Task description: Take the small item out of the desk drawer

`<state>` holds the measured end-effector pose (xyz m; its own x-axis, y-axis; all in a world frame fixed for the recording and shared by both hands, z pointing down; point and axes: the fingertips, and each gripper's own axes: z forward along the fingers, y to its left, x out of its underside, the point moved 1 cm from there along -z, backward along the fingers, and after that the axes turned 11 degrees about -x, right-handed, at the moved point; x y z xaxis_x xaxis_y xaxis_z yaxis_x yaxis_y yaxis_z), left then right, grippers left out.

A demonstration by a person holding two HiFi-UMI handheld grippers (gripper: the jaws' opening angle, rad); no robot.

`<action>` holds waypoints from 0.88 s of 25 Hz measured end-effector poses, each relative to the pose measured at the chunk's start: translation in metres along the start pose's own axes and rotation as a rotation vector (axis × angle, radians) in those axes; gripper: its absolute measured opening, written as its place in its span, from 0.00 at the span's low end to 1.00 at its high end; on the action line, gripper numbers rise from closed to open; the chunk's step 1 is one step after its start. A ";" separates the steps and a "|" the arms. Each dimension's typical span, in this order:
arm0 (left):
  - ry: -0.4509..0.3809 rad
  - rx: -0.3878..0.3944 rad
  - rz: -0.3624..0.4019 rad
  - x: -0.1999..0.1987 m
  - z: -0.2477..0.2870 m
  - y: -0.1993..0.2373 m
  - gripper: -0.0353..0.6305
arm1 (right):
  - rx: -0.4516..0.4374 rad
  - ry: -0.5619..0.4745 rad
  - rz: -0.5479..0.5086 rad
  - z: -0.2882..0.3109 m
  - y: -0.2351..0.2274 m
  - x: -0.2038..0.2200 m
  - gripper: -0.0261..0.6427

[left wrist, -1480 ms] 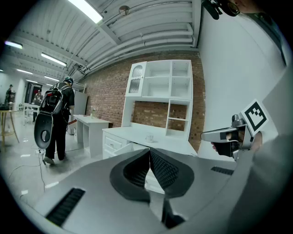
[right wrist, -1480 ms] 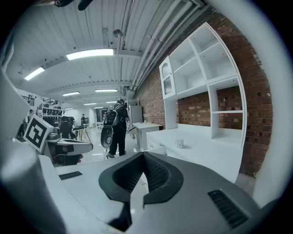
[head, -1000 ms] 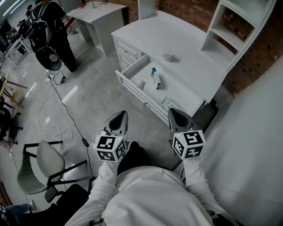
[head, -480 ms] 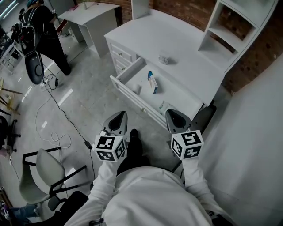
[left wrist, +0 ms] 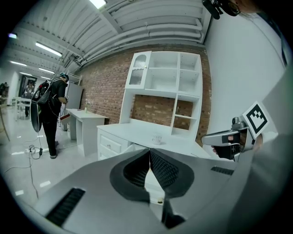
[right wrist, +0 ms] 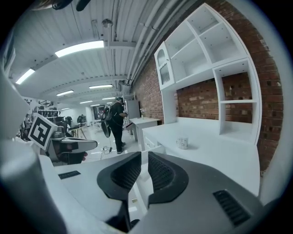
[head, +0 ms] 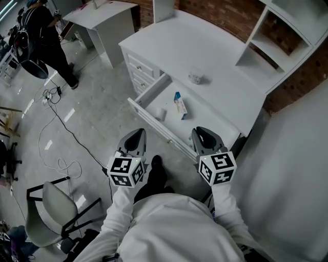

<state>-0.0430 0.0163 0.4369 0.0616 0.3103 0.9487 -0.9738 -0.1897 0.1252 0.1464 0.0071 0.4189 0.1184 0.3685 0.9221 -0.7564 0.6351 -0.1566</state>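
Observation:
The white desk (head: 174, 46) has its top drawer (head: 148, 90) pulled open. Inside lie a small blue-and-white box (head: 179, 105) and, left of it, a small white item (head: 163, 113). Both grippers hang side by side in front of the drawer, short of its front edge. My left gripper (head: 137, 134) (left wrist: 149, 151) is shut with nothing in it. The jaws of my right gripper (head: 201, 132) (right wrist: 144, 154) are opening; a narrow gap shows between the pads and nothing is in it.
A small mug (head: 195, 78) (right wrist: 182, 143) stands on the desk top below the shelf hutch (head: 287, 30). A second white desk (head: 102, 15) and a person with a backpack (head: 36, 41) are at the far left. Cables (head: 56, 133) and a chair (head: 56, 204) are on the floor.
The open drawer and its box have come lower in the head view, closer to the grippers. The person in the background has shifted left. Both grippers keep their places.

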 end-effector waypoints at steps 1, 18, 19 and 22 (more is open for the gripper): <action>0.002 0.001 -0.002 -0.003 0.007 0.005 0.08 | 0.009 -0.002 -0.003 0.007 -0.004 -0.004 0.12; 0.023 0.034 -0.023 -0.037 0.111 0.073 0.08 | 0.077 -0.043 -0.016 0.102 -0.050 -0.068 0.27; 0.023 0.035 -0.024 -0.038 0.115 0.077 0.08 | 0.083 -0.048 -0.017 0.106 -0.052 -0.072 0.27; 0.023 0.038 -0.028 -0.041 0.127 0.088 0.08 | 0.101 -0.053 -0.018 0.118 -0.060 -0.078 0.30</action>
<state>-0.1031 -0.1312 0.4456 0.0830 0.3369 0.9379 -0.9628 -0.2159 0.1627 0.1070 -0.1398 0.3979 0.1004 0.3196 0.9422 -0.8160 0.5683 -0.1059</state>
